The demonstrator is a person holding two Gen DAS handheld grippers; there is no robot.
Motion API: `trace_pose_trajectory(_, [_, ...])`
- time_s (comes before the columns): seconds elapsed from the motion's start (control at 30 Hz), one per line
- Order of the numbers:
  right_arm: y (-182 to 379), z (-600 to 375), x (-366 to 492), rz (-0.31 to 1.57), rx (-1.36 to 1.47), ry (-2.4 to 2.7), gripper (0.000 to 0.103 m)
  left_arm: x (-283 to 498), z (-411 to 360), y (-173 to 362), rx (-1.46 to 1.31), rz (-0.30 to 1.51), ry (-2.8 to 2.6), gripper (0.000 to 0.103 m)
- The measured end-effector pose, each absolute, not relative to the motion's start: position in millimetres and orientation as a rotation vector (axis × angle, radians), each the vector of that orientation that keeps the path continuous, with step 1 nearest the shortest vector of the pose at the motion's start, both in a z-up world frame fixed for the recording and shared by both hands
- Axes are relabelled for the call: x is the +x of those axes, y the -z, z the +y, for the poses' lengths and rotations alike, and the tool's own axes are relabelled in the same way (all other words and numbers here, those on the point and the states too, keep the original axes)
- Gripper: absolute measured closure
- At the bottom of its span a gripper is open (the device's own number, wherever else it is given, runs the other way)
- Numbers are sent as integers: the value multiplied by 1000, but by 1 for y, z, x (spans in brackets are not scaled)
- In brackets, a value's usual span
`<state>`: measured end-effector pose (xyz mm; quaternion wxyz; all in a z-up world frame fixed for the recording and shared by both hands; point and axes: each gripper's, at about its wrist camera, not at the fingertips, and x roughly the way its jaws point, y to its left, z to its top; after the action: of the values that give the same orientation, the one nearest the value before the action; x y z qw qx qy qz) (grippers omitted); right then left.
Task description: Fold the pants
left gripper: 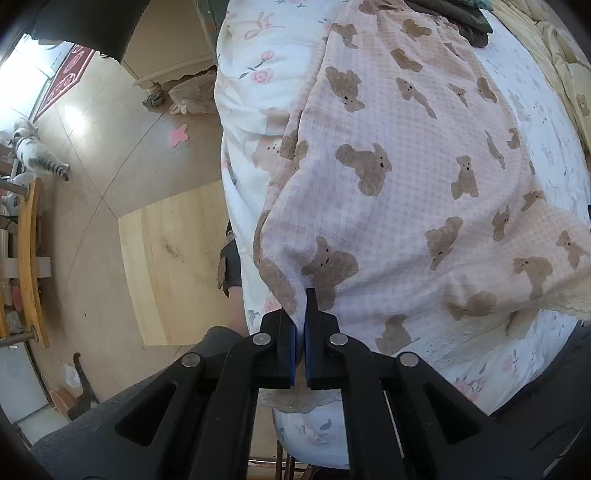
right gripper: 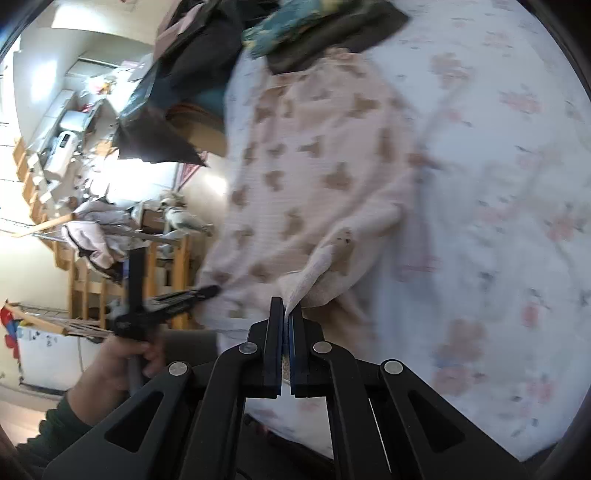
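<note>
Pink checked pants (left gripper: 388, 177) printed with brown bears lie spread across a bed with a floral sheet (left gripper: 258, 74). My left gripper (left gripper: 301, 299) points straight down at the bed's near left edge and is shut on a pinched fold of the pants. In the blurred right wrist view the same pants (right gripper: 314, 166) stretch away up the bed. There my right gripper (right gripper: 286, 306) is shut on a lifted edge of the fabric. The left gripper (right gripper: 207, 291) shows at the left in a person's hand (right gripper: 118, 358), its tip at the pants' edge.
Dark and teal clothes (right gripper: 295, 33) are piled at the bed's far end. A yellow quilt (left gripper: 554, 55) lies at the far right. Beside the bed the floor holds a wooden board (left gripper: 177, 266), a cat (left gripper: 33, 151) and a wooden rack (right gripper: 159, 266).
</note>
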<state>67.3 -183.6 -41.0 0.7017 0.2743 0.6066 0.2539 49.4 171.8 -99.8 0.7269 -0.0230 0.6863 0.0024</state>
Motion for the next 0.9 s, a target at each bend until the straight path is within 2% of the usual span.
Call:
trace_pose_trajectory(0.23, [116, -212, 44, 1508, 679, -432, 97, 52, 165, 99, -34, 1515, -19, 101])
trace_pose_trajectory(0.27, [121, -211, 43, 1518, 687, -425, 91, 52, 164, 99, -26, 1514, -21, 101])
trace_pose_trajectory(0.3, [121, -209, 43, 1516, 678, -420, 82, 52, 163, 99, -20, 1515, -23, 101])
trace_pose_trajectory(0.33, [120, -207, 43, 1508, 658, -412, 48, 53, 163, 99, -19, 1515, -24, 101])
trace_pose_trajectory(0.37, [119, -204, 44, 1495, 648, -413, 31, 53, 163, 99, -20, 1516, -23, 101])
trace_pose_trajectory(0.53, [139, -180, 48, 1551, 565, -387, 34, 52, 165, 99, -20, 1516, -22, 100])
trace_pose_trajectory(0.63, [141, -163, 50, 1531, 514, -387, 60, 52, 165, 98, -19, 1512, -18, 100])
trace_pose_trajectory(0.73, [133, -136, 47, 1524, 457, -471, 67, 51, 165, 99, -13, 1508, -8, 101])
trace_pose_trajectory(0.77, [132, -131, 46, 1524, 408, -458, 88, 51, 165, 99, -13, 1509, -2, 101])
trace_pose_trajectory(0.8, [134, -129, 45, 1534, 375, -439, 100, 50, 165, 98, -18, 1511, 7, 101])
trace_pose_trajectory(0.9, [120, -145, 42, 1522, 402, -435, 101, 46, 163, 91, -58, 1513, 68, 102])
